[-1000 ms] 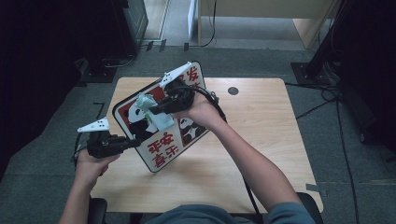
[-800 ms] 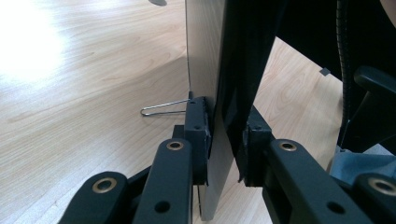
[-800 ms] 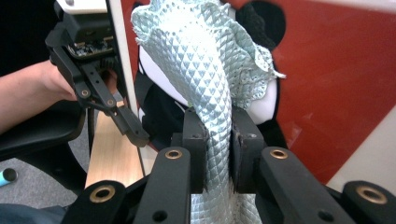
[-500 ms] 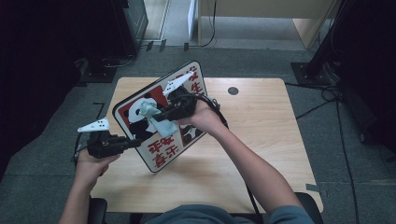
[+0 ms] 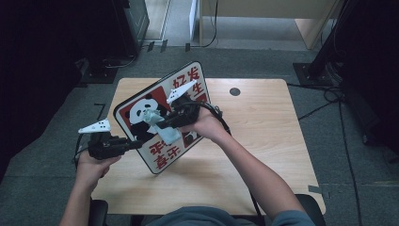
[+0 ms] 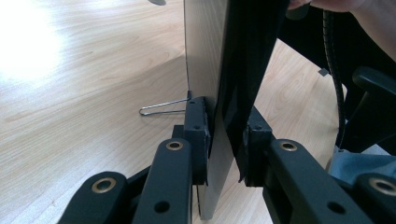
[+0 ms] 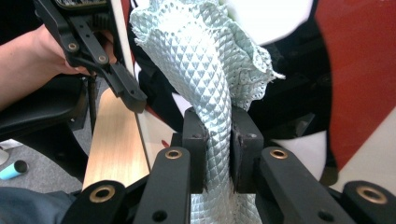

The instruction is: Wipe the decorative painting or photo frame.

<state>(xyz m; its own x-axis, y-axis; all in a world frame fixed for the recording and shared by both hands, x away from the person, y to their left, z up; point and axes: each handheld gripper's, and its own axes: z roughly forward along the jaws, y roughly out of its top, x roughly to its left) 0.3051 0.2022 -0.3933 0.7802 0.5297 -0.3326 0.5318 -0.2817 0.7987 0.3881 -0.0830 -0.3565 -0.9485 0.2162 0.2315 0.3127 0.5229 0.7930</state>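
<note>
1. Panda sign [image 5: 162, 117]: one board, held tilted above the counter [image 5: 263, 136], its lower edge near the wood.
2. One pale cloth [image 7: 212, 70] lies against the sign's face.
3. Left claw [image 6: 226, 140] is clamped on the sign's edge.
4. Right claw [image 7: 217, 154] is pinching the cloth, its hand reaching across the board.

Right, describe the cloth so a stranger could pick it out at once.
Start at the wooden table, then find the panda sign held tilted above it. The cloth is the pale, waffle-textured rag pinched in the right gripper against the sign's face, the only soft thing there.
</note>
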